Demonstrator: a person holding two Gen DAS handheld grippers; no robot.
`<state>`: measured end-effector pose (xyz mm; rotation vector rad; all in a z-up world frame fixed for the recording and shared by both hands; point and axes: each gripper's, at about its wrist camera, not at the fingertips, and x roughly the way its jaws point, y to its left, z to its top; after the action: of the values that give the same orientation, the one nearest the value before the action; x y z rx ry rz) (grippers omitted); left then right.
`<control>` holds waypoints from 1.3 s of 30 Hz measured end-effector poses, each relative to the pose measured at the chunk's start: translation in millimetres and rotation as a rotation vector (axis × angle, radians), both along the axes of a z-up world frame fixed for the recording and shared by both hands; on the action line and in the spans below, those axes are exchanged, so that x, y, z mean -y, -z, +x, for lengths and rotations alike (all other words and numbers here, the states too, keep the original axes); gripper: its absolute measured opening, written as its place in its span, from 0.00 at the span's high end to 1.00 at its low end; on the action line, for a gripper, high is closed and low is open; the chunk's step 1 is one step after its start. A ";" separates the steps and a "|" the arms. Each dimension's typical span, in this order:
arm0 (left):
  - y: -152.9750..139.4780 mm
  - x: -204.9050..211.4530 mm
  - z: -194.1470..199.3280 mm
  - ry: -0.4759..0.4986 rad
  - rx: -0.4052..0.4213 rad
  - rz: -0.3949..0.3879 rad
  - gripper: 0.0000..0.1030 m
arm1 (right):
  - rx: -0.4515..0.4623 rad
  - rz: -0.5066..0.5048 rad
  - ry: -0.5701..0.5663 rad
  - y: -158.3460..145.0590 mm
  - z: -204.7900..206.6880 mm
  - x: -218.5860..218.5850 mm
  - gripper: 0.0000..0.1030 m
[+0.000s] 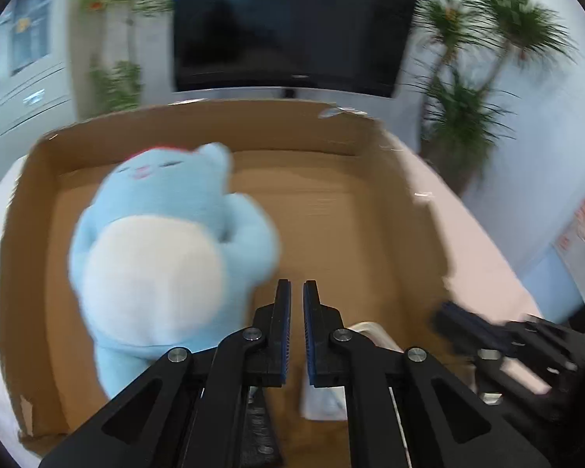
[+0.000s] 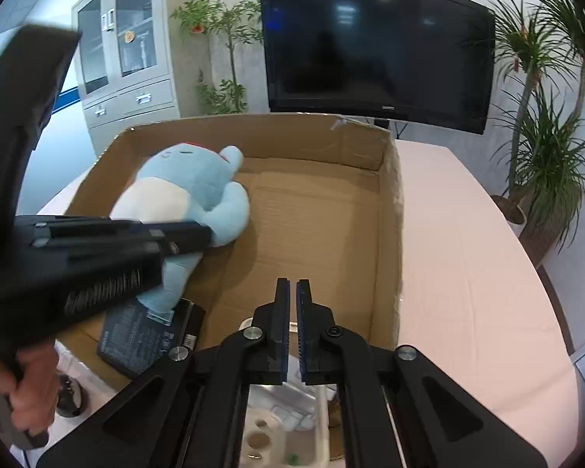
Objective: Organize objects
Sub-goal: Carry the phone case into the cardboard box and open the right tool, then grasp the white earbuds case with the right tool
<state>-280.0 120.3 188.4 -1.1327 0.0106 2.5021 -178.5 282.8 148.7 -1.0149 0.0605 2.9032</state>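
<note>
Right wrist view: I see the blue plush toy (image 2: 191,191) lying in the left side of the cardboard box (image 2: 390,210) on the pink worktop (image 2: 468,257). My left gripper (image 1: 297,292) and right gripper (image 2: 293,292) both have fingers nearly pressed together, holding nothing. A black book (image 2: 144,337) lies near the toy.

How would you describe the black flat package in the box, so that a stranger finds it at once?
Start at the open cardboard box on the pale table, in front of the television. In its near left corner lies the black flat package, partly under the foot of the blue plush toy. It is the only dark, flat, printed thing there; the plush is soft and light blue.
</note>
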 end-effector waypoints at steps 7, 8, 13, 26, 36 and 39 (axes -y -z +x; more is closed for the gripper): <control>25.6 31.9 38.7 0.055 0.127 0.001 0.29 | 0.015 -0.147 -0.024 11.6 54.1 -14.8 0.19; 27.0 37.2 52.0 0.062 0.123 0.004 0.23 | -0.002 -0.153 -0.035 15.4 68.5 -10.9 0.19; 36.2 72.1 129.4 0.075 0.097 0.042 0.11 | 0.067 -0.158 -0.126 47.5 121.9 25.0 0.19; 90.6 120.1 190.8 0.005 0.070 0.203 0.11 | -0.013 -0.025 -0.086 57.2 74.2 46.1 0.50; 94.5 132.7 197.1 0.053 0.065 0.245 0.11 | 0.099 -0.047 0.018 77.6 113.1 52.0 0.27; 92.7 131.2 199.5 0.080 0.061 0.250 0.11 | 0.174 -0.050 0.025 99.5 96.7 55.6 0.34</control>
<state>-80.6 -11.0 95.7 -1.0810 -0.2611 2.3197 -81.8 227.3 49.2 -1.2600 0.1365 2.7915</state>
